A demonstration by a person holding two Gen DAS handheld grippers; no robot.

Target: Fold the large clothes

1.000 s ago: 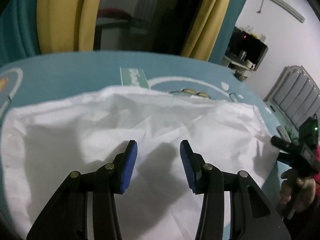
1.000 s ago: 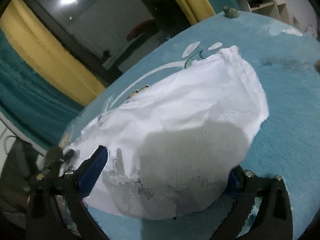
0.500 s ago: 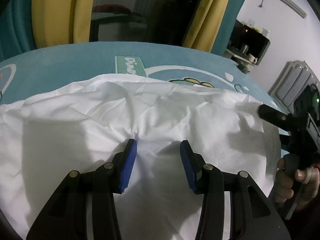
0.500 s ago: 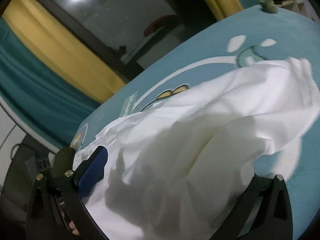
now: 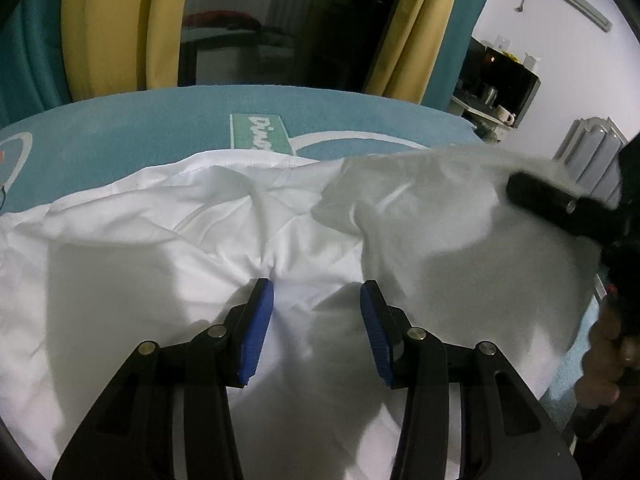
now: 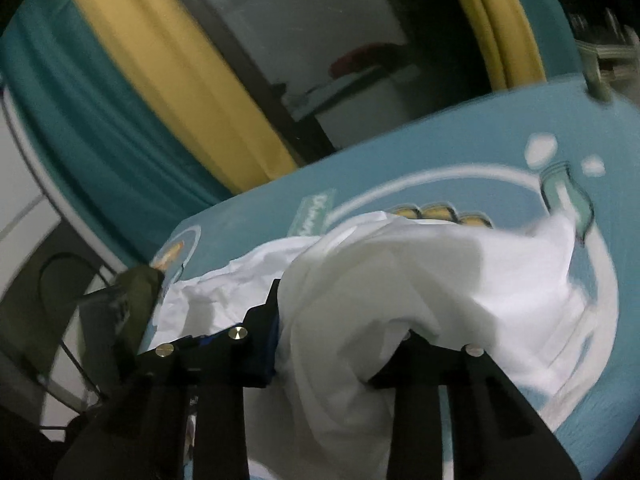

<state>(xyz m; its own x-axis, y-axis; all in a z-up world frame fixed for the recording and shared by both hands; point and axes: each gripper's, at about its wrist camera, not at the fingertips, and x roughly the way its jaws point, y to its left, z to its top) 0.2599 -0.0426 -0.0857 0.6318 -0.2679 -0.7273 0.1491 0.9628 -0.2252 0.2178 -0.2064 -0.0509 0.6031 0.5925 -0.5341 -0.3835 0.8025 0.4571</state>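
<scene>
A large white garment (image 5: 160, 248) lies spread on a teal printed blanket (image 5: 120, 128). My left gripper (image 5: 316, 300) rests open on its middle, blue pads (image 5: 260, 320) apart, the cloth puckered beside the left pad but not clamped. The right gripper (image 5: 560, 208) shows at the right edge of that view, carrying a blurred flap of the cloth above the rest, with a person's hand (image 5: 608, 360) below it. In the right wrist view my right gripper (image 6: 336, 320) has its jaws closing on a bunched fold of the garment (image 6: 460, 280), which hides the right finger.
Yellow curtains (image 5: 112, 24) and a dark window stand behind the bed's far edge. A shelf with cups (image 5: 500, 92) and a radiator (image 5: 592, 140) are at the back right. A dark stand (image 6: 80, 320) sits off the bed's left edge. Bare blanket (image 6: 400, 160) lies beyond the garment.
The right gripper's jaws have come together on the cloth. It rose and carried the garment's right side up and toward the left. The left gripper has stayed put.
</scene>
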